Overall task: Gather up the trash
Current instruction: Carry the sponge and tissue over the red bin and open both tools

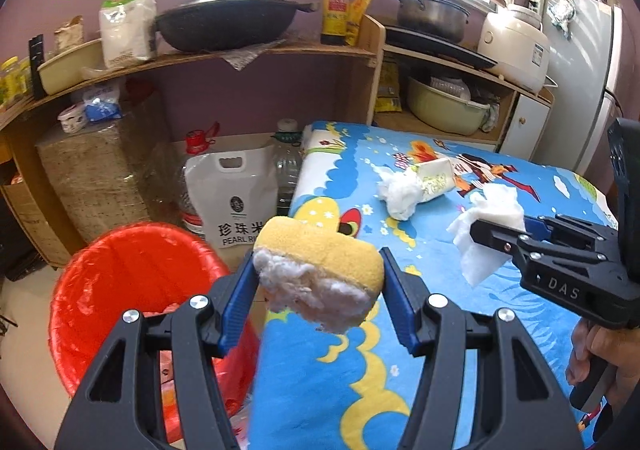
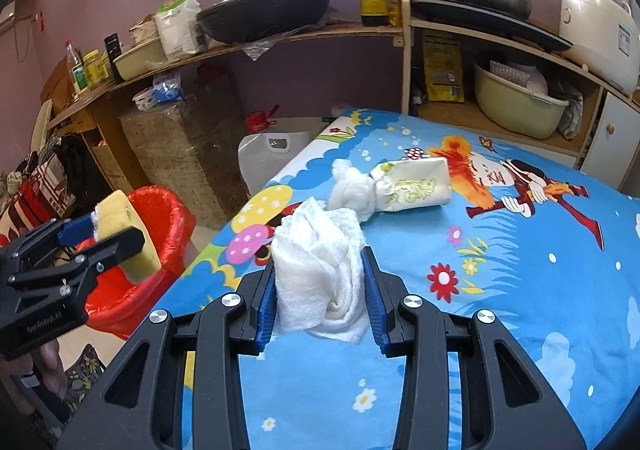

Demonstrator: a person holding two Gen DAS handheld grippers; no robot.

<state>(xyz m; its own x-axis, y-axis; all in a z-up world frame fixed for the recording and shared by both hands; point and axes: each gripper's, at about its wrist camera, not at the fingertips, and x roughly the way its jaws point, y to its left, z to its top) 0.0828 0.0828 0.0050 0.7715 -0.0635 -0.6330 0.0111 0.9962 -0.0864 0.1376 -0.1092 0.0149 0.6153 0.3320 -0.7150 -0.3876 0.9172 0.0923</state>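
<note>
Left gripper (image 1: 320,282) clamps sponge (image 1: 320,270) beside bin (image 1: 132,262) | right gripper (image 2: 320,286) clamps tissue (image 2: 320,270)

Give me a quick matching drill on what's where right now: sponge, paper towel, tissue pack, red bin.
Things:
1. sponge
2. paper towel
3. tissue pack
4. red bin

Places:
A. on the floor beside the table
B. clamped in the right gripper
C. lying on the tablecloth with a tissue wad at its open end
D. clamped in the left gripper

Pairs: 1-D, 2-B, 3-C, 4-A
</note>
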